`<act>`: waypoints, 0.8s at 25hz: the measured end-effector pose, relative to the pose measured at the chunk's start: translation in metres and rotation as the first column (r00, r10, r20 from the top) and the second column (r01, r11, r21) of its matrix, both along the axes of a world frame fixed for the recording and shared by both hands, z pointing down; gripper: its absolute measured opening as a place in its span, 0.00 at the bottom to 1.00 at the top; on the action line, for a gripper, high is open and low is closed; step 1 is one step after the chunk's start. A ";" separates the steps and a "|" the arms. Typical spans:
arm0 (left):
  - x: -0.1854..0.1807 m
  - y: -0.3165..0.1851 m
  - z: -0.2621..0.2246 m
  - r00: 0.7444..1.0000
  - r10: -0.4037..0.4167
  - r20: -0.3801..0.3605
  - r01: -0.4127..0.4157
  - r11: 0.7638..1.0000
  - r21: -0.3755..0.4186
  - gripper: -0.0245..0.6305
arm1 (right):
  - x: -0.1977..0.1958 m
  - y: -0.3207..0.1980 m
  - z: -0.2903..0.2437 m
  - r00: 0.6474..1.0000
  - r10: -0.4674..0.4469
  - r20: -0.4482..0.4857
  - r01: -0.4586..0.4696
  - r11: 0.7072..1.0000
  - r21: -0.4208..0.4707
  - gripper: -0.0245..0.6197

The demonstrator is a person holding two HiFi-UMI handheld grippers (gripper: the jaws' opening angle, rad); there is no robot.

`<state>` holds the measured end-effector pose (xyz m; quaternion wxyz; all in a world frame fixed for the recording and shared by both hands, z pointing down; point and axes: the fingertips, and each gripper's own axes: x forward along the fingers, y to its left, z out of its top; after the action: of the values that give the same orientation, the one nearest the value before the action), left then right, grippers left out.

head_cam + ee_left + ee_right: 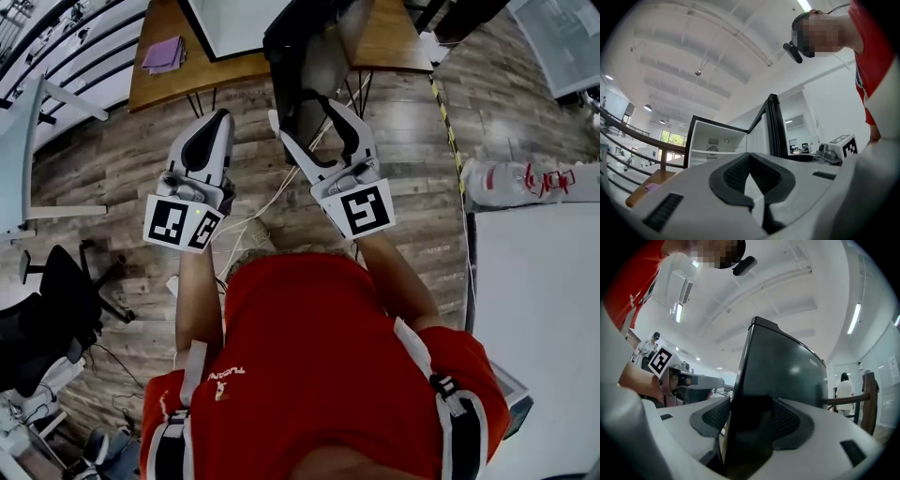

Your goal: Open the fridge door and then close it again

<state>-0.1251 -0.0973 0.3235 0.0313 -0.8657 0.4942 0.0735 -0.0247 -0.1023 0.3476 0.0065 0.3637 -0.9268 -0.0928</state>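
The right tool [750, 413] has its jaws spread as wide as they go, and the free edge of the fridge door [787, 362] stands between the pads. They straddle it rather than clamp it, so I'd call that no grip at all. The left tool [750, 157] is fully closed with nothing in it.

The door hangs open, swung out toward the person, and beyond it the white inside of the fridge [717, 145] is bare to the room. The fridge seems to sit at the wooden desk [159, 80].

The door looks like a stiff, glossy slab on a hinge — probably slick on its face and not heavy to swing. The outer edge, far from the hinge, is the sensible place to pinch or push. A steady shove there should close it, with a little extra at the seal.

Both forearms reach straight ahead with the tools side by side and roughly level — the left nose a touch raised and clear of the door.
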 end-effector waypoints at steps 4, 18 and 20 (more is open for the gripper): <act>-0.031 -0.023 -0.002 1.000 0.005 -0.011 -0.005 1.000 0.002 0.05 | -0.030 -0.017 -0.003 1.000 -0.005 -0.012 0.005 1.000 0.000 0.47; -0.097 -0.063 0.005 0.994 0.107 -0.007 -0.107 0.994 -0.004 0.05 | -0.102 -0.077 -0.023 0.997 0.051 0.063 -0.057 0.994 0.095 0.30; -0.099 -0.066 0.005 0.991 0.133 -0.002 -0.133 0.991 -0.002 0.05 | -0.105 -0.087 -0.023 0.996 0.074 0.055 -0.079 0.992 0.096 0.25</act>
<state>-0.2238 -0.1629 0.3283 0.0248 -0.8967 0.4355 0.0755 -0.1301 -0.1889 0.3247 -0.0316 0.4011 -0.9064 -0.1285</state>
